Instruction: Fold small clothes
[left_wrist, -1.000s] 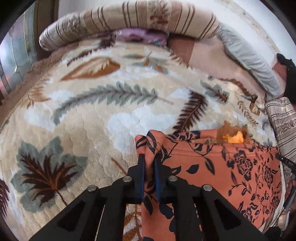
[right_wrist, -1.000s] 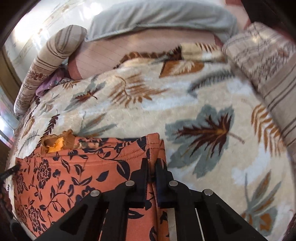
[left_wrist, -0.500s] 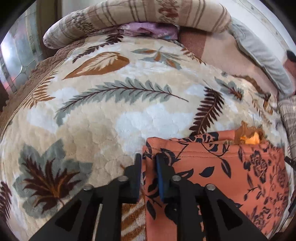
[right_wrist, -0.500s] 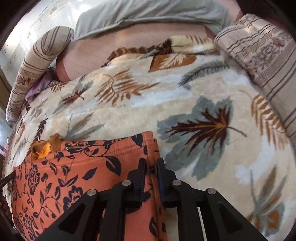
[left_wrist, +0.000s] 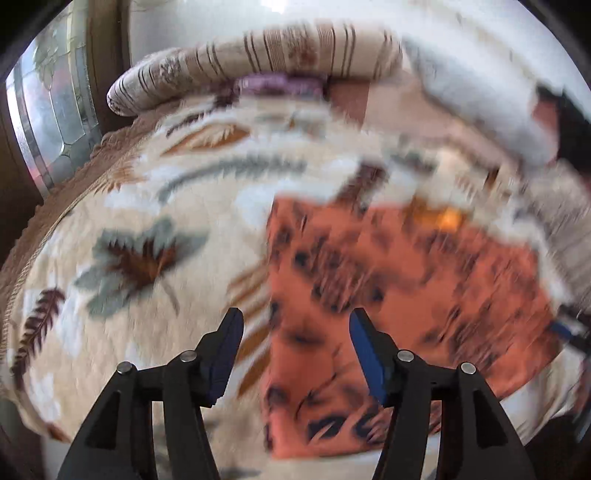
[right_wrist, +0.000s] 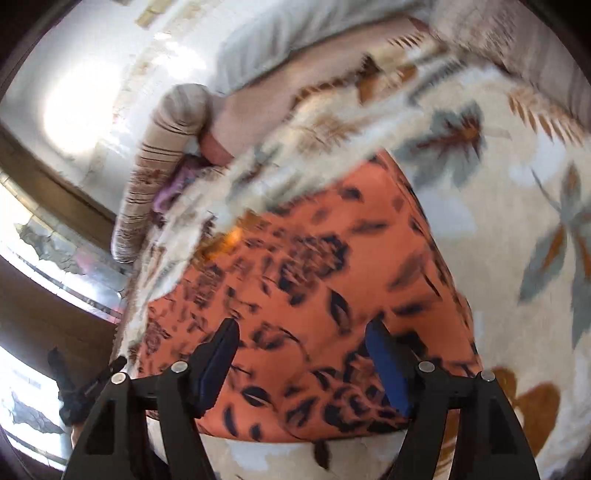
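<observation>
An orange garment with a dark floral print (left_wrist: 399, 288) lies flat on the leaf-patterned blanket (left_wrist: 155, 229). It also shows in the right wrist view (right_wrist: 325, 280). My left gripper (left_wrist: 295, 343) is open and empty, lifted above the garment's left edge. My right gripper (right_wrist: 303, 350) is open and empty, lifted above the garment's near part. Both views are blurred by motion. A small orange-yellow patch (left_wrist: 439, 218) shows at the garment's far edge.
A striped bolster (left_wrist: 251, 70) and a purple cloth (left_wrist: 280, 83) lie at the far side of the blanket (right_wrist: 517, 177). A grey pillow (right_wrist: 295, 40) lies beyond. The bed's left edge (left_wrist: 33, 229) drops toward a wooden frame and window.
Both grippers have opened and let go of the garment's corners. Both have pulled up and back, and the garment now lies flat.
</observation>
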